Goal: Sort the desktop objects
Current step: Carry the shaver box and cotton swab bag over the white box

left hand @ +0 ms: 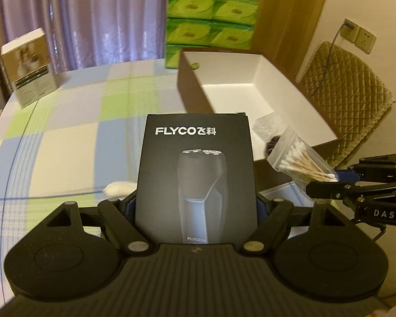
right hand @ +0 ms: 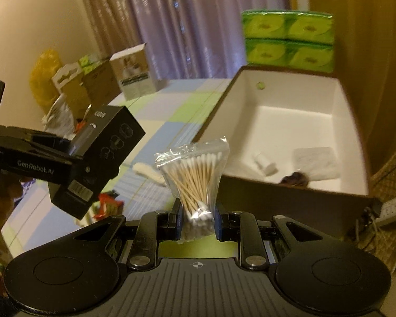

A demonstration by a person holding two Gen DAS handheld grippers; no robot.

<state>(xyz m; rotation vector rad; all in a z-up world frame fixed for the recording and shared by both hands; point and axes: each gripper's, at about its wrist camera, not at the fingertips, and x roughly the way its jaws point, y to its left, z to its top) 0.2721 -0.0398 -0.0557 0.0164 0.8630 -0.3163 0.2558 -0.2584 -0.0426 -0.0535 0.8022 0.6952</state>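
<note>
My left gripper [left hand: 196, 206] is shut on a black shaver box [left hand: 195, 179] marked FLYCO, held upright above the checked tablecloth. The same shaver box [right hand: 103, 155] shows at the left of the right wrist view, clamped by the left gripper [right hand: 74, 163]. My right gripper [right hand: 198, 222] is shut on a clear bag of cotton swabs [right hand: 195, 177], held up near the open storage box [right hand: 298, 121]. That bag of cotton swabs [left hand: 301, 161] and the right gripper [left hand: 335, 182] appear at the right of the left wrist view, in front of the storage box [left hand: 240, 82].
Inside the storage box lie a white roll [right hand: 265, 162], a folded white cloth [right hand: 316, 161] and a dark item [right hand: 295, 179]. Green tissue packs [left hand: 208, 23] stand behind it. A white pad [left hand: 118, 187] lies on the table. A product carton [left hand: 29, 68] stands far left; a quilted chair [left hand: 343, 100] is right.
</note>
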